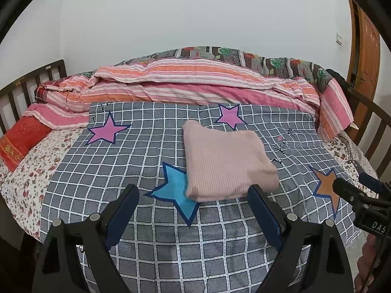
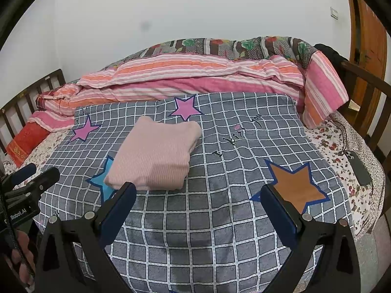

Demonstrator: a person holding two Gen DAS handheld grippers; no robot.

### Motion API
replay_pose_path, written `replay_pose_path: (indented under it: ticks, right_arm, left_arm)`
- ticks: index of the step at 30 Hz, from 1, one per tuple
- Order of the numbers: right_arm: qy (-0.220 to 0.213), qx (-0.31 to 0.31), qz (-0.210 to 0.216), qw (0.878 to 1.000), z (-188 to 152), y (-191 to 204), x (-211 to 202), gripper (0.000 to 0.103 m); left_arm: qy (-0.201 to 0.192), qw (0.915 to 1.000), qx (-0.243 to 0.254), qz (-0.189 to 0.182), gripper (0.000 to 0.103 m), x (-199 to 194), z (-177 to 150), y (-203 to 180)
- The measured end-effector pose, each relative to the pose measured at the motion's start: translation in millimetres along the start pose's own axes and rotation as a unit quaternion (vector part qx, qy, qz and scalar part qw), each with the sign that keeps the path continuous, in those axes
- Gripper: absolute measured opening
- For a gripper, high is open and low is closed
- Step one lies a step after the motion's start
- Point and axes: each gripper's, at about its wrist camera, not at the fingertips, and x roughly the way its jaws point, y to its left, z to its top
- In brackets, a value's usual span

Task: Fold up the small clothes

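A pale pink ribbed garment (image 1: 227, 161) lies folded into a neat rectangle on the grey checked blanket (image 1: 146, 156), partly over a blue star. It also shows in the right wrist view (image 2: 156, 153), left of centre. My left gripper (image 1: 193, 195) is open and empty, just in front of the garment's near edge, not touching it. My right gripper (image 2: 198, 193) is open and empty, held to the right of the garment over the blanket (image 2: 232, 171). Each gripper shows at the edge of the other's view.
A rolled pink and orange striped quilt (image 1: 183, 85) lies along the back of the bed. A red pillow (image 1: 19, 141) sits at the left. Dark wooden bed rails (image 2: 366, 78) stand on both sides. A phone (image 2: 359, 168) with a cable lies on the floral sheet at right.
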Motion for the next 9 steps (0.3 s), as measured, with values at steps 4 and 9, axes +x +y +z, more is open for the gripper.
replay_pose_path:
  ticks: [4, 9]
  right_arm:
    - [0.0, 0.0, -0.001, 1.0, 0.6, -1.0, 1.1, 0.1]
    - [-0.003, -0.005, 0.002, 1.0, 3.0, -0.5, 3.4, 0.1]
  left_arm:
    - [0.002, 1.0, -0.004, -0.004, 0.09, 2.5, 1.3, 2.0]
    - [-0.002, 1.0, -0.009, -0.002, 0.09, 6.5, 2.6, 5.2]
